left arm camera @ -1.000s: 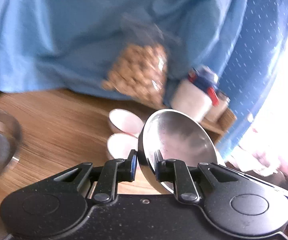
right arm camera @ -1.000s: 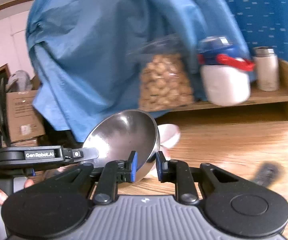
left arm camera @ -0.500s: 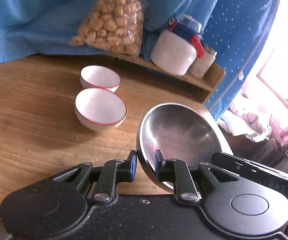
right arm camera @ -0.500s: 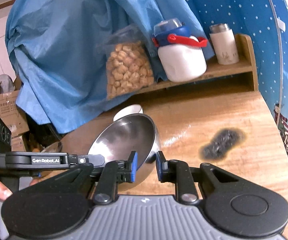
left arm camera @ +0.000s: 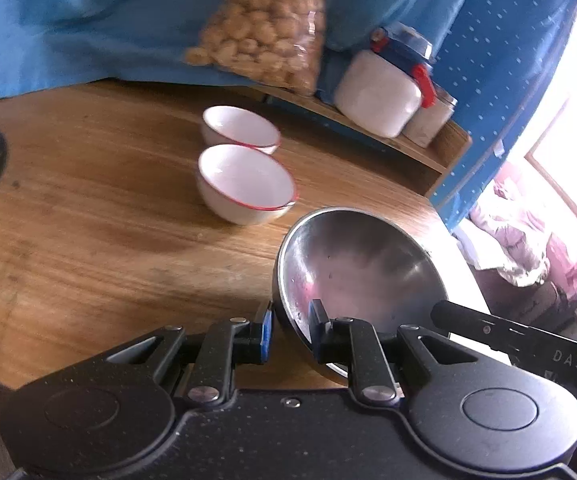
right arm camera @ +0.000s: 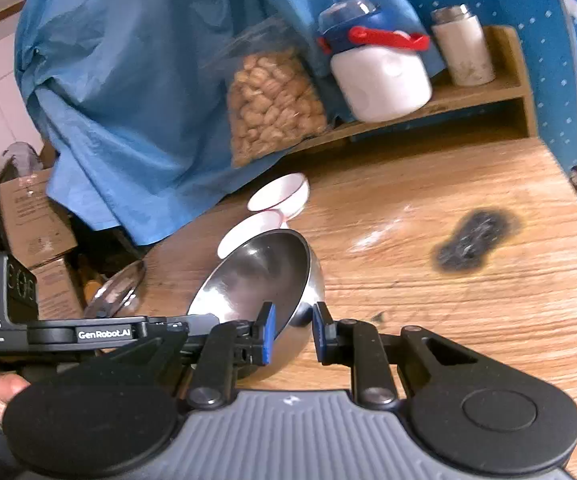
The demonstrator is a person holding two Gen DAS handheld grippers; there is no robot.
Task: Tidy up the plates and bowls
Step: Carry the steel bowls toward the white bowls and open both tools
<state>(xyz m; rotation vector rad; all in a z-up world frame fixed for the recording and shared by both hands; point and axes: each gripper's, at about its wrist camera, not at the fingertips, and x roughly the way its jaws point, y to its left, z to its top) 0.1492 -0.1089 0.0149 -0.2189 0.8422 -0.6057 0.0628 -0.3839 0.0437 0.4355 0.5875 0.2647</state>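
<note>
The steel bowl (left arm camera: 358, 268) sits tilted low over the near part of the wooden table (left arm camera: 88, 240), pinched at its rim from two sides. The left gripper (left arm camera: 290, 330) has its fingers closed on the rim, one pad inside and one outside; the right gripper (right arm camera: 292, 330) clamps the opposite edge the same way. Just beyond the bowl stand two white bowls with red rims (left arm camera: 244, 184), side by side and upright. Farther back, a low shelf carries a bag of nuts (left arm camera: 264, 28), a white jar with a blue lid (left arm camera: 384, 88) and a smaller bottle (right arm camera: 466, 46). A dark burn mark (right arm camera: 474, 240) stains the table.
</note>
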